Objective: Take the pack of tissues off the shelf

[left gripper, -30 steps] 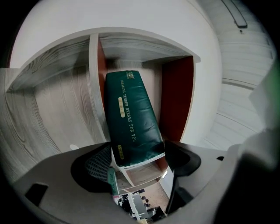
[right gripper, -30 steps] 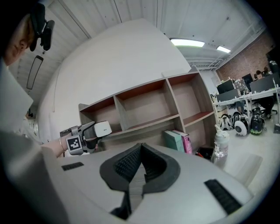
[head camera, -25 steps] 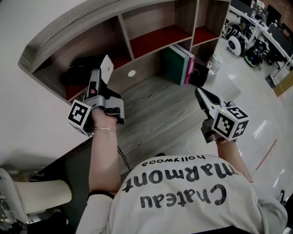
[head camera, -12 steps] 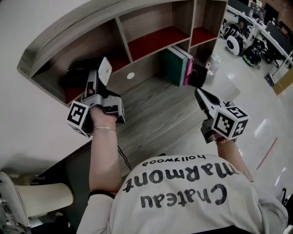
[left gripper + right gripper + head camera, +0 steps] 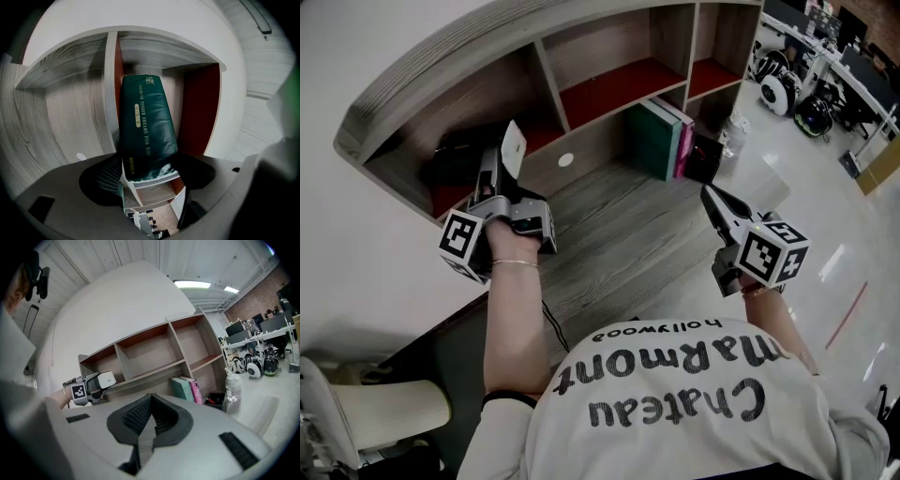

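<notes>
Left gripper (image 5: 149, 180) gapes around the pack of tissues (image 5: 145, 117), right gripper (image 5: 151, 420) clenched empty; my shallow bite may slip against the nine-o'clock divider (image 5: 110, 93).

The head camera looks steeply down onto the desk (image 5: 619, 234) and the shelf (image 5: 609, 89) in the upper frame. The left tool's (image 5: 500, 161) camera sits close in, facing a green pack (image 5: 147, 126) in one compartment. The right tool's (image 5: 717, 202) camera looks from farther back and shares the whole shelf with the head view.
</notes>
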Tool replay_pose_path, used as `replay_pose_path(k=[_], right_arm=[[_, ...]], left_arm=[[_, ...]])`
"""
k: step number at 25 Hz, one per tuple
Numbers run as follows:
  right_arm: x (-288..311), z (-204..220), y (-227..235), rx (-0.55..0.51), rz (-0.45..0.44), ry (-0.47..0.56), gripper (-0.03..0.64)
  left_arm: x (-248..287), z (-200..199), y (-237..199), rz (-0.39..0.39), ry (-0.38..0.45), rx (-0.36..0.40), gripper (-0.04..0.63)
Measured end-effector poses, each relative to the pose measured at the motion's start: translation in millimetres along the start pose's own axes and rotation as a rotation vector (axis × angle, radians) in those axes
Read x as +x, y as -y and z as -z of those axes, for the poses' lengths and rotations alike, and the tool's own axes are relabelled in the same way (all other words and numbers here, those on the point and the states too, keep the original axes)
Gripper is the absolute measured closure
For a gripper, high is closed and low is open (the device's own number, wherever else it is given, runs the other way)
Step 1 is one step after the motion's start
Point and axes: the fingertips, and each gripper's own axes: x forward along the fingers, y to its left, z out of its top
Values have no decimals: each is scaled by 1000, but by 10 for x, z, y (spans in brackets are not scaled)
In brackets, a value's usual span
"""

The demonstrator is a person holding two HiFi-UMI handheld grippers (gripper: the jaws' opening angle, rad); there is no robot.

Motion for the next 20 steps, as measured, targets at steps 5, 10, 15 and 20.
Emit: replay_pose_path(k=[5,10,15,20], right_arm=[[32,45,23,32,-1,-2,606],[11,61,33,47,2,-2,606],[-38,69,64,57,16,-2,606],[-130,65,25,64,19,3,606]], left_arm=[[24,4,-32,7,-14,-6,247],[31,14,-38,10,-20,-11,253],[26,19,-49,7,-26,-18,256],[-73,57,7,13,-35,-24,259]])
